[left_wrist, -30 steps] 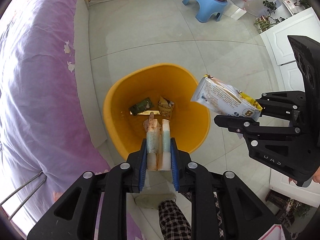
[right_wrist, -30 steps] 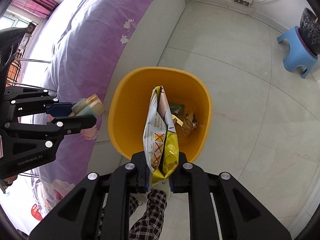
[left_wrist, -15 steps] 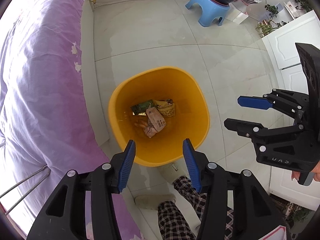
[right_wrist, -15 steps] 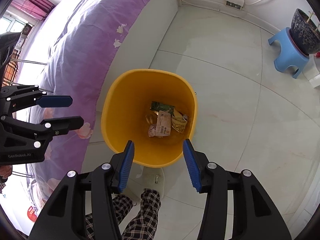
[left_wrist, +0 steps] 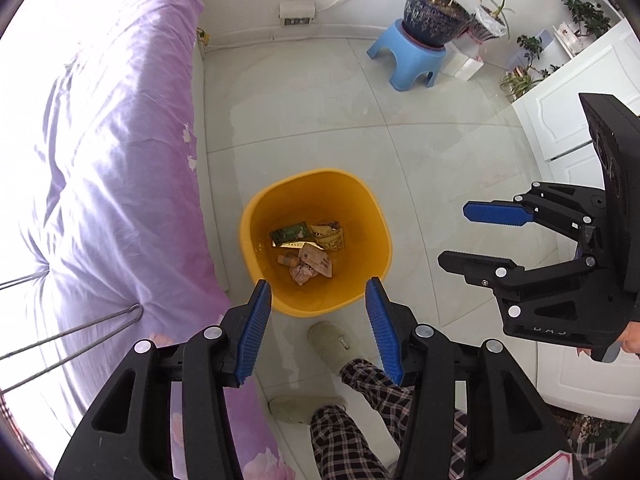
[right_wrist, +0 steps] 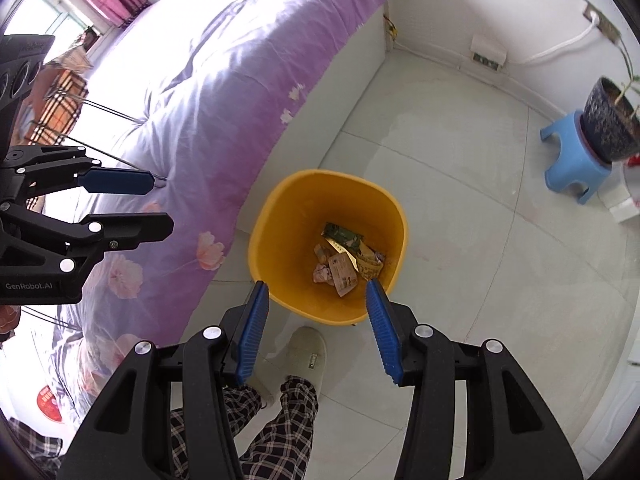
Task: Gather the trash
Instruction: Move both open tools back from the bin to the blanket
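Note:
A yellow bin [left_wrist: 362,204] [right_wrist: 280,216] stands on the tiled floor beside the bed. At its bottom lie several wrappers and crumpled scraps [left_wrist: 308,252] [right_wrist: 344,266]. My left gripper [left_wrist: 319,283] hangs high over the bin's near rim, open, with nothing between its blue pads. My right gripper [right_wrist: 317,284] is also open and empty above the near rim. Each shows in the other's view: the right gripper [left_wrist: 452,235] to the right of the bin, the left gripper [right_wrist: 162,202] over the bed.
A bed with a purple floral cover [left_wrist: 100,160] [right_wrist: 220,100] runs along the bin's left. A person's slipper [left_wrist: 330,340] and plaid trouser leg [left_wrist: 360,420] are just below the bin. A blue stool [left_wrist: 408,60] with a potted plant [left_wrist: 434,12] and a white cabinet [left_wrist: 580,100] stand farther off.
Both grippers opened; the left one's small wrapper and the right one's yellow-and-white snack bag dropped toward the bin. Both grippers then rose, so the bin looks smaller.

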